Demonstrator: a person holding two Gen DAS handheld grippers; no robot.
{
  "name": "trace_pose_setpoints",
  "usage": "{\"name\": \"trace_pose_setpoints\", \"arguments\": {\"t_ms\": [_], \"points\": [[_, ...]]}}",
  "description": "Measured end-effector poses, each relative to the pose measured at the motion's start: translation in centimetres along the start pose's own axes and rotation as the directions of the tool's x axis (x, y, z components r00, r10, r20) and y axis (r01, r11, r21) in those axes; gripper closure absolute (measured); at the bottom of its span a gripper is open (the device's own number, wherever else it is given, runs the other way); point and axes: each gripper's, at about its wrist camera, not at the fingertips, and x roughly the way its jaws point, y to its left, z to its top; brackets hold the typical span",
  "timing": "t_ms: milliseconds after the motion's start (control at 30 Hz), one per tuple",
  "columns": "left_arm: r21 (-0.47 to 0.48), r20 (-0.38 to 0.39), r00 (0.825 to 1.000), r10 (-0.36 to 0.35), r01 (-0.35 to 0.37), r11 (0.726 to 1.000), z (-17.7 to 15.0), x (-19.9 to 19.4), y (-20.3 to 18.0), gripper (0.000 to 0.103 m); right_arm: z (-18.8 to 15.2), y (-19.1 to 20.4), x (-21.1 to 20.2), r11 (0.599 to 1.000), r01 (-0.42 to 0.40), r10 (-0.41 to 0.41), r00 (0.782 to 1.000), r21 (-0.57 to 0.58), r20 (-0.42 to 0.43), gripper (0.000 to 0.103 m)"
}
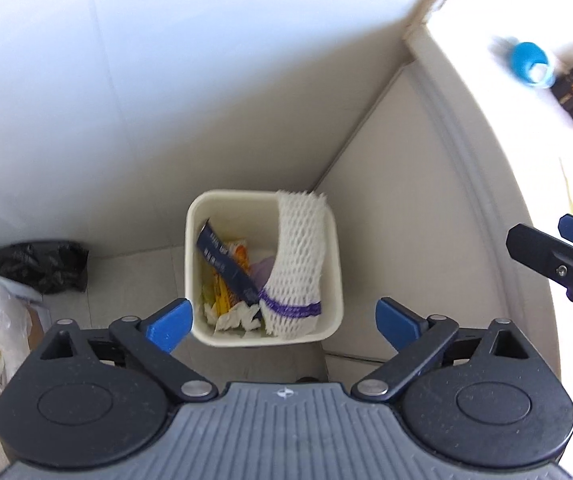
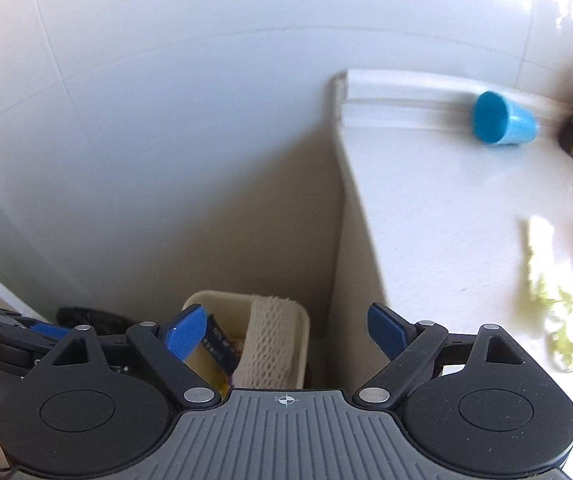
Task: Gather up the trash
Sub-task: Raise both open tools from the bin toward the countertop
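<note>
The left gripper [image 1: 282, 320] is held nearest the lens, its blue fingers [image 1: 170, 322] spread wide and empty above the cream trash bin [image 1: 328, 280] on the floor. A white foam net [image 1: 296, 264] is draped over the bin's right rim, beside a dark blue wrapper [image 1: 226, 268] and crumpled paper [image 1: 238, 316]. The right gripper [image 2: 286, 334] is also spread wide, holding nothing. On the counter [image 2: 426, 208] to the right, a blue cup [image 2: 504, 118] is seen lying on its side, with green scraps [image 2: 554, 300] nearer.
</note>
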Motion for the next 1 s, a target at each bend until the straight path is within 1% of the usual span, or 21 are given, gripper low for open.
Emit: {"name": "trace_pose_setpoints", "arguments": {"t_ms": [100, 233, 433, 567, 700, 800, 933, 1000], "points": [[0.044, 0.031, 0.999, -0.011, 0.009, 0.999, 0.8, -0.8, -1.5, 0.003, 0.3, -1.7, -1.4, 0.999, 0.035, -0.037, 0.998, 0.040, 0.041, 0.010], [0.086, 0.069, 0.997, -0.033, 0.027, 0.996, 2.1, -1.7, -3.7, 0.002, 0.6, -4.9, -3.2, 0.989, 0.089, -0.100, 0.991, 0.118, 0.091, 0.009], [0.192, 0.107, 0.992, -0.062, 0.040, 0.981, 4.7, -1.8, -8.3, 0.001, 0.4, -10.9, -5.8, 0.951, 0.159, -0.199, 0.971, 0.264, 0.131, 0.006], [0.261, 0.144, 0.986, -0.090, 0.050, 0.964, 6.7, -1.9, -11.6, 0.001, -0.2, -14.6, -6.8, 0.911, 0.205, -0.267, 0.954, 0.358, 0.134, 0.006], [0.305, 0.183, 0.974, -0.130, 0.070, 0.950, 8.4, -1.5, -14.6, 0.001, -1.4, -18.0, -7.9, 0.859, 0.243, -0.330, 0.936, 0.451, 0.125, 0.006], [0.347, 0.212, 0.964, -0.158, 0.077, 0.935, 9.3, -0.8, -16.7, 0.001, -2.6, -20.4, -8.5, 0.810, 0.265, -0.373, 0.921, 0.523, 0.111, 0.006], [0.396, 0.251, 0.948, -0.194, 0.082, 0.914, 10.6, 0.2, -19.7, 0.001, -3.6, -22.7, -8.7, 0.764, 0.282, -0.409, 0.907, 0.580, 0.097, 0.006], [0.420, 0.271, 0.939, -0.210, 0.081, 0.904, 11.3, 0.7, -20.8, 0.001, -3.9, -23.6, -8.6, 0.748, 0.288, -0.420, 0.903, 0.598, 0.091, 0.006]]}}
